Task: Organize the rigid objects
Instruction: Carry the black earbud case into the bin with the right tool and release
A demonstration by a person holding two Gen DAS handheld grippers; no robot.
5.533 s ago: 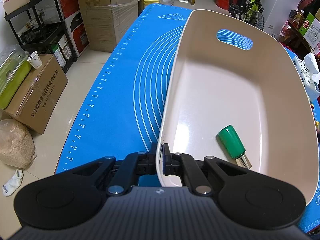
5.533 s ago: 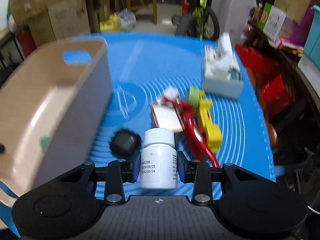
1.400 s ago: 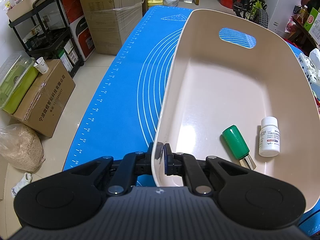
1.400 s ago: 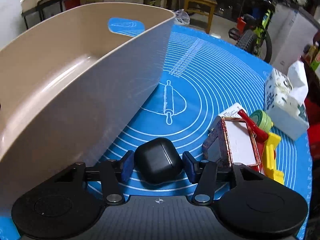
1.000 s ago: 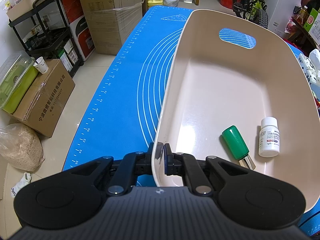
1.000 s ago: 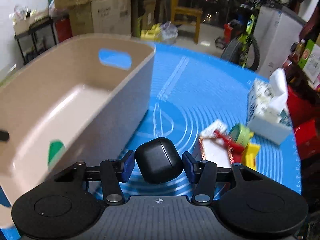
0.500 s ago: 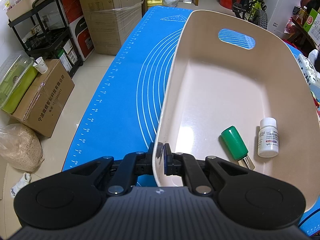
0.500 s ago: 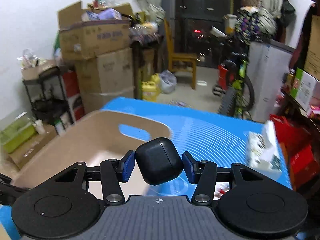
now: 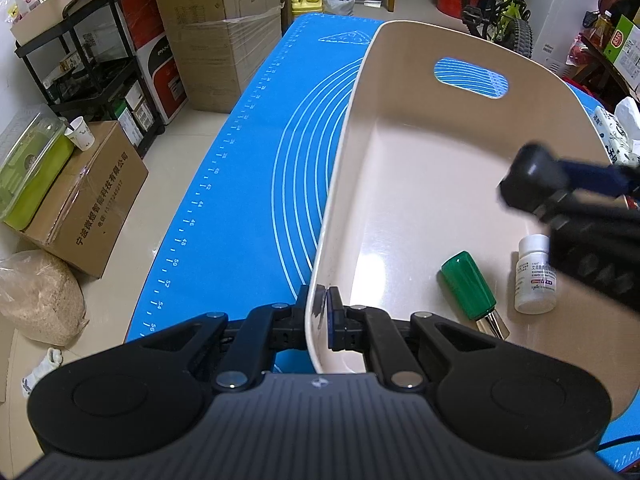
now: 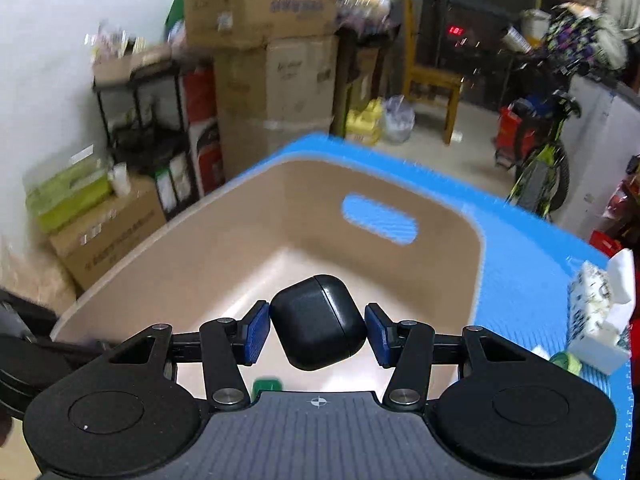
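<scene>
A beige plastic bin [image 9: 344,128] stands on the blue mat [image 9: 248,184]. My left gripper [image 9: 322,312] is shut on the bin's near rim. Inside the bin lie a green-handled tool [image 9: 468,286] and a white pill bottle [image 9: 534,280]. My right gripper [image 10: 318,330] is shut on a black earbud case [image 10: 318,326] and holds it above the bin's inside [image 10: 200,264]. In the left wrist view the case [image 9: 532,178] and the right gripper come in from the right, blurred, over the bin.
A tissue box [image 10: 600,320] stands on the mat right of the bin, with a green object [image 10: 566,360] near it. Cardboard boxes [image 9: 84,204], a black shelf [image 9: 80,64] and a bicycle [image 9: 500,8] stand on the floor around the table.
My right gripper has lifted the black earbud case off the mat and carried it left over the bin. My left gripper has kept its hold on the bin's rim.
</scene>
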